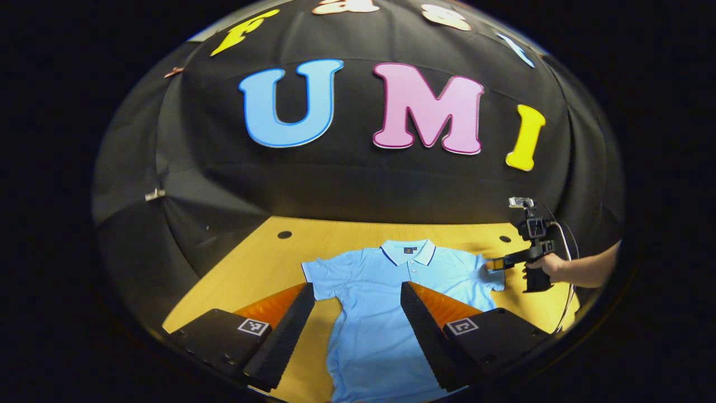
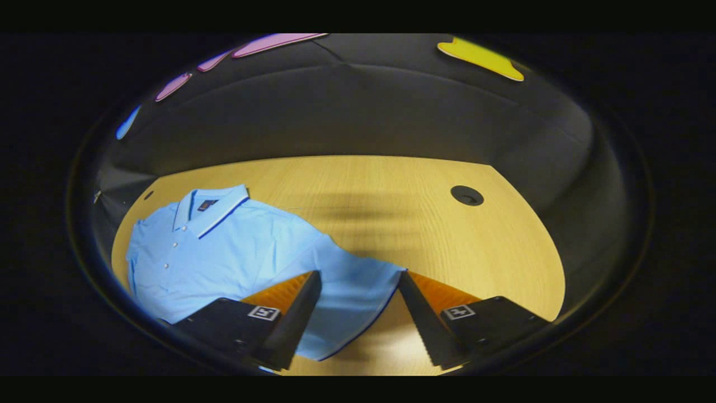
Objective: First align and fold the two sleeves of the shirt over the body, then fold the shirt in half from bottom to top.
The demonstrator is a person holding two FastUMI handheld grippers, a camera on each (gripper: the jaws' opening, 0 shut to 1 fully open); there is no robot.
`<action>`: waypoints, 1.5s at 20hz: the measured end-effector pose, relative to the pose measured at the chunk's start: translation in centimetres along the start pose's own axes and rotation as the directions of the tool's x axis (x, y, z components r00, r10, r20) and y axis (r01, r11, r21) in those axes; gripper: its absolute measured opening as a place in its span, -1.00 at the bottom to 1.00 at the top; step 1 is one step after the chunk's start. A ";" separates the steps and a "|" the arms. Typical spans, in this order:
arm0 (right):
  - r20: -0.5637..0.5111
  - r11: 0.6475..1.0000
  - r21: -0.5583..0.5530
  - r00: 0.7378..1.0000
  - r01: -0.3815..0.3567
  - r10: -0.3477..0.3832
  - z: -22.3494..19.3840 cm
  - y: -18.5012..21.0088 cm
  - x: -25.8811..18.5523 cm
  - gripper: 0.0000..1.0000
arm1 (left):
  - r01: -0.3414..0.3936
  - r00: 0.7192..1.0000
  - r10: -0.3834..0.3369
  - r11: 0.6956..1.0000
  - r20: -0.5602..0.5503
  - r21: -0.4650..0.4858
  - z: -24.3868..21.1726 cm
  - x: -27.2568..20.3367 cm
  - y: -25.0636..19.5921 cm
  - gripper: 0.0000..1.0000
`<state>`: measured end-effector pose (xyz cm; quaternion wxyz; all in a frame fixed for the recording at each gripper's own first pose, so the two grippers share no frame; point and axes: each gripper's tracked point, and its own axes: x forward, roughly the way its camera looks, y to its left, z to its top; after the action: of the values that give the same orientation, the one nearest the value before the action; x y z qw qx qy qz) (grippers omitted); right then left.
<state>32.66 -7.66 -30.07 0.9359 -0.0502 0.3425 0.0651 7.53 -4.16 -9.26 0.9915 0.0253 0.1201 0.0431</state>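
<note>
A light blue polo shirt (image 1: 386,291) lies flat, front up, on the wooden table (image 1: 263,263), collar toward the far wall. My left gripper (image 1: 356,286) stands open over the shirt's lower body, near its left side edge. A hand (image 1: 545,266) holds my right gripper (image 1: 495,263) at the end of the shirt's right sleeve. In the right gripper view the shirt (image 2: 224,252) spreads to the left. Its sleeve (image 2: 358,291) reaches in between the parted fingers of the open right gripper (image 2: 359,275), and neither finger presses on it.
Round cable holes sit in the table near the far edge (image 1: 285,234) (image 1: 505,239) (image 2: 467,195). A cable (image 1: 569,302) hangs from the right gripper. Black cloth walls close the table on the far and left sides. Bare wood lies right of the sleeve (image 2: 475,252).
</note>
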 end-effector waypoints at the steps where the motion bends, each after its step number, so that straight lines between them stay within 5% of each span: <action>1: 0.006 1.000 0.002 1.000 -0.005 0.005 0.1 -0.1 0.2 0.67 | 0.017 1.000 -0.017 1.000 -0.016 -0.018 -0.1 0.2 -0.5 0.98; 3: 0.011 1.000 0.012 1.000 -0.005 0.005 0.2 0.5 0.5 0.38 | 0.056 0.997 -0.060 0.994 -0.043 -0.093 -0.6 0.4 -1.7 0.99; 4: 0.017 1.000 0.011 1.000 -0.009 0.009 0.3 0.8 0.5 -0.37 | 0.067 0.996 -0.074 0.990 -0.050 -0.126 -0.9 0.1 -1.7 0.98; 5: 0.016 1.000 0.004 1.000 -0.013 0.013 0.3 1.3 0.5 -0.40 | 0.063 0.996 -0.071 0.988 -0.055 -0.144 -1.2 -0.1 -1.5 0.98; 7: 0.020 1.000 -0.021 1.000 -0.009 0.009 0.2 1.7 0.5 -0.83 | 0.032 0.997 -0.042 0.989 -0.066 -0.146 -1.9 -0.3 -0.3 0.99; 10: 0.019 1.000 -0.004 1.000 0.004 -0.004 0.5 1.8 0.3 -0.99 | -0.017 0.996 0.003 0.987 -0.089 -0.161 -3.1 -0.6 1.2 0.94; 12: 0.038 0.999 0.040 0.999 -0.014 0.013 1.5 2.7 -0.3 -0.87 | -0.046 0.995 0.029 0.982 -0.097 -0.181 -3.5 -0.9 2.4 0.92; 14: 0.054 0.997 0.076 0.998 -0.025 0.021 2.9 3.8 -0.6 -0.96 | -0.074 0.994 0.057 0.980 -0.097 -0.186 -3.8 -1.0 3.8 0.92; 16: 0.094 0.999 0.038 0.995 -0.029 0.025 4.8 5.2 -1.6 -0.77 | -0.093 0.992 0.074 0.977 -0.100 -0.193 -4.2 -1.1 4.7 0.92; 17: 0.102 0.999 0.017 0.994 -0.041 0.039 5.4 6.7 -2.2 -0.99 | -0.102 0.991 0.083 0.975 -0.102 -0.196 -4.3 -1.1 5.2 0.94; 19: 0.107 0.995 -0.001 0.989 -0.104 0.103 5.9 11.1 -2.8 -0.88 | -0.109 0.991 0.093 0.975 -0.093 -0.194 -4.3 -0.9 6.0 0.94; 22: 0.107 0.984 -0.076 0.980 -0.159 0.167 5.6 17.1 -3.1 -0.99 | -0.127 0.990 0.114 0.977 -0.084 -0.169 -3.6 -0.2 7.6 0.95; 23: 0.105 0.978 -0.091 0.975 -0.185 0.194 5.3 19.4 -3.2 -0.77 | -0.130 0.990 0.119 0.977 -0.072 -0.171 -3.1 0.1 8.0 0.94; 24: 0.099 0.974 -0.103 0.972 -0.200 0.211 5.0 21.3 -3.4 -0.98 | -0.134 0.990 0.125 0.975 -0.061 -0.175 -2.6 0.5 8.3 0.94; 26: 0.085 0.963 -0.118 0.964 -0.243 0.254 4.1 24.7 -3.7 -0.99 | -0.149 0.989 0.143 0.971 -0.047 -0.185 -1.7 1.0 9.1 0.94; 28: 0.045 0.929 -0.109 0.932 -0.353 0.359 2.8 29.0 -4.7 -0.70 | -0.157 0.988 0.155 0.969 -0.027 -0.192 -1.0 2.2 9.6 0.94; 30: 0.018 0.903 -0.121 0.909 -0.412 0.417 1.6 30.8 -5.7 0.02 | -0.153 0.988 0.152 0.975 -0.021 -0.159 -0.6 3.9 10.3 0.94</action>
<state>24.55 22.49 -26.66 0.9035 -0.0284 0.3206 0.2829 10.30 6.46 -10.11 0.9836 -0.0455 0.1181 0.1286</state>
